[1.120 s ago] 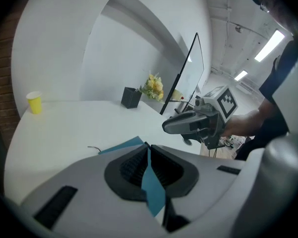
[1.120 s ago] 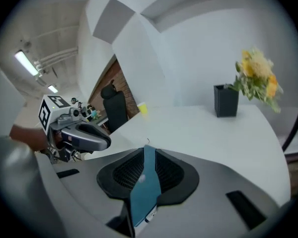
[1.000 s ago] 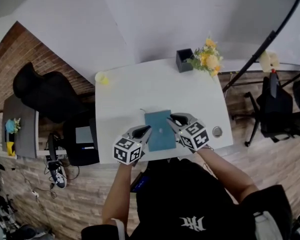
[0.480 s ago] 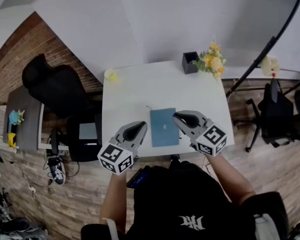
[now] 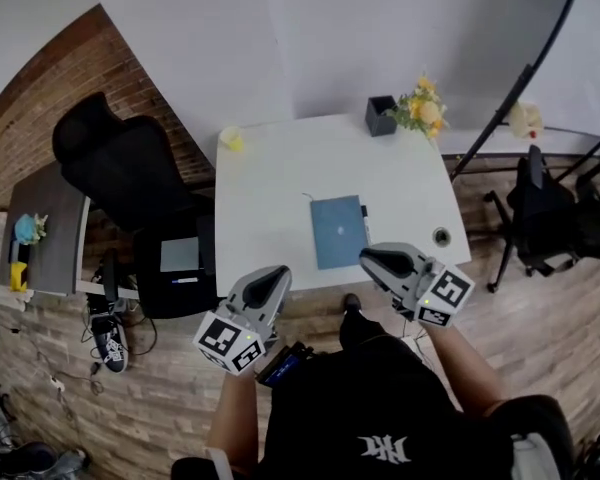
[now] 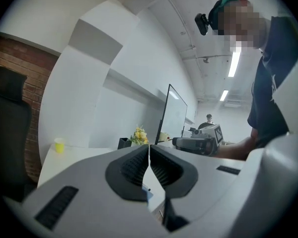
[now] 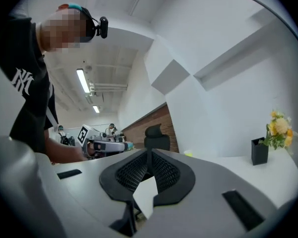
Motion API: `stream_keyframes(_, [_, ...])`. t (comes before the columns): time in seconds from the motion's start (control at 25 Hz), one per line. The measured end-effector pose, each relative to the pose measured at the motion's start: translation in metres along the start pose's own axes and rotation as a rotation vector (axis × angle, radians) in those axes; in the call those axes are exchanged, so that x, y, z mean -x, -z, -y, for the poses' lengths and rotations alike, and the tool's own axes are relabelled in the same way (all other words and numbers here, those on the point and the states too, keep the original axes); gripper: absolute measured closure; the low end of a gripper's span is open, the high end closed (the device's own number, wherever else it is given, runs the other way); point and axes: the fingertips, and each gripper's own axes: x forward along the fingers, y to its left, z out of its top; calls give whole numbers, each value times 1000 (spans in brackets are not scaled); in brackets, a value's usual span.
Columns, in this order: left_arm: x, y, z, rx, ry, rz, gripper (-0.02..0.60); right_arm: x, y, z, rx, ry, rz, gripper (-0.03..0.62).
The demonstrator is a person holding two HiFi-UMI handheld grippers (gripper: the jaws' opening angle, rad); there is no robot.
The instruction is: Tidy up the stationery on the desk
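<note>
Head view: flat, closed teal notebook (image 5: 339, 230)

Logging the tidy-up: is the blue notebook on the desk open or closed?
Closed: the notebook lies flat on the desk, only its blue cover showing.

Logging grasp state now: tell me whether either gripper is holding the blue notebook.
No: the blue notebook lies flat on the desk, apart from the left gripper and right gripper, both shut.
</note>
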Motion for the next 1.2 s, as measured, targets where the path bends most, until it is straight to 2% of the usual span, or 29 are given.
stream_keyframes(0.28, [82, 39, 40, 53, 74, 20, 569, 22, 48, -93, -18, -11, -78, 543])
stream_keyframes(0.52, [108, 76, 71, 96, 134, -26, 575, 47, 61, -148, -25, -54, -102, 543])
stream_keyframes(0.68, [114, 89, 93, 106, 199, -52, 578, 48, 62, -169, -14, -88, -102, 545])
stream_keyframes(0.96, [111, 81, 106, 66, 199, -52, 578, 38, 56, -186, 33, -154, -68, 551])
stream_keyframes(1.08, [105, 82, 112, 54, 204, -74, 578, 46, 54, -181, 33, -141, -57, 551])
stream_keyframes(1.2, [100, 87, 118, 33, 207, -96, 578, 60, 61, -174, -13, -109, -48, 551])
